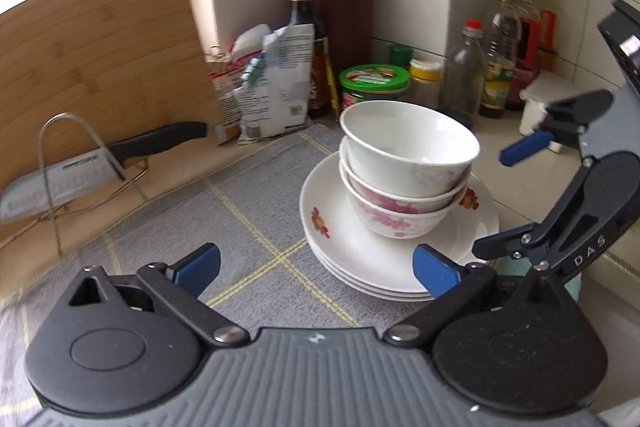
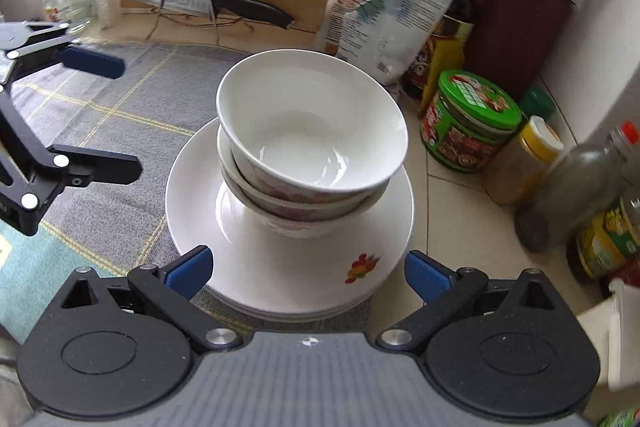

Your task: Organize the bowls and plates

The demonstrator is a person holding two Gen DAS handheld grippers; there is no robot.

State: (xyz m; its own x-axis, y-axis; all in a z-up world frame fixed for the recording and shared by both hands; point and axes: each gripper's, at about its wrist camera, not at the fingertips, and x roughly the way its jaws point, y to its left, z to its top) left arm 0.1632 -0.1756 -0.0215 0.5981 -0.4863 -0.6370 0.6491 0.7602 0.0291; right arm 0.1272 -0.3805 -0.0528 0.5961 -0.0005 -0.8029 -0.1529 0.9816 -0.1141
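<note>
Three white bowls [image 1: 408, 163] [image 2: 312, 131] with pink flower prints sit nested, the top one tilted, on a stack of white plates [image 1: 360, 251] [image 2: 296, 267]. The plates rest at the right edge of a grey checked mat [image 1: 240, 195] [image 2: 100, 131]. My left gripper [image 1: 316, 267] [image 2: 104, 113] is open on the near left side of the stack, with nothing between its fingers. My right gripper [image 2: 307, 273] [image 1: 500, 199] is open at the near rim of the plates, its blue pads either side of the rim and not pressing on it.
A kitchen knife [image 1: 100, 163] [image 2: 208, 1] lies in a wire rack against an upright wooden cutting board [image 1: 100, 59]. Behind the stack are bags [image 1: 272, 83], a dark sauce bottle [image 1: 304, 27], a knife block [image 1: 344, 15], a green-lidded tin [image 1: 374, 83] [image 2: 468, 119] and several bottles [image 1: 504, 59].
</note>
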